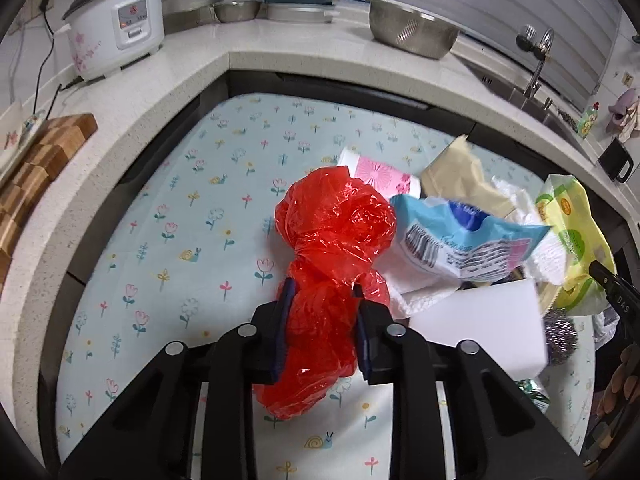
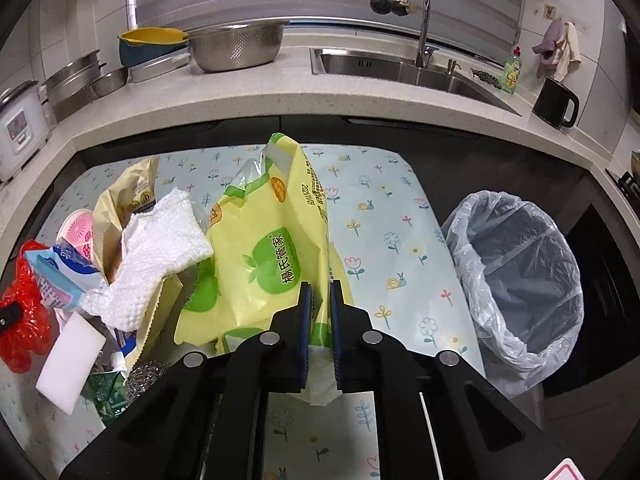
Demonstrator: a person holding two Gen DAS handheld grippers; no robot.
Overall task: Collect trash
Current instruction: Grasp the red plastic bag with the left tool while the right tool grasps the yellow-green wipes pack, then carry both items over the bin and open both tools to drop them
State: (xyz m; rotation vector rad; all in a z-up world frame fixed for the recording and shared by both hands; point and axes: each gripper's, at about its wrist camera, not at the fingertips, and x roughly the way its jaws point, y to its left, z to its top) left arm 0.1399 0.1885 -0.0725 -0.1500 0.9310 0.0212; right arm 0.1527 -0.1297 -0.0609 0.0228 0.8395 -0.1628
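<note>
left gripper (image 1: 323,294) clenched on red bag (image 1: 332,240) | right gripper (image 2: 320,292) pinching yellow wrapper (image 2: 260,248) edge | risk: thin plastic slips before bin (image 2: 516,280), lower right; wrapper may drag paper towel (image 2: 160,248)

Hidden and cut-off parts of the trash pile

The crumpled red plastic bag (image 1: 332,236) has its lower part hidden behind black gripper fingers (image 1: 286,320); the steel wire scourer (image 2: 146,372) lies half buried under wrappers; the white rice cooker (image 2: 18,128) is cut by the edge.
</note>
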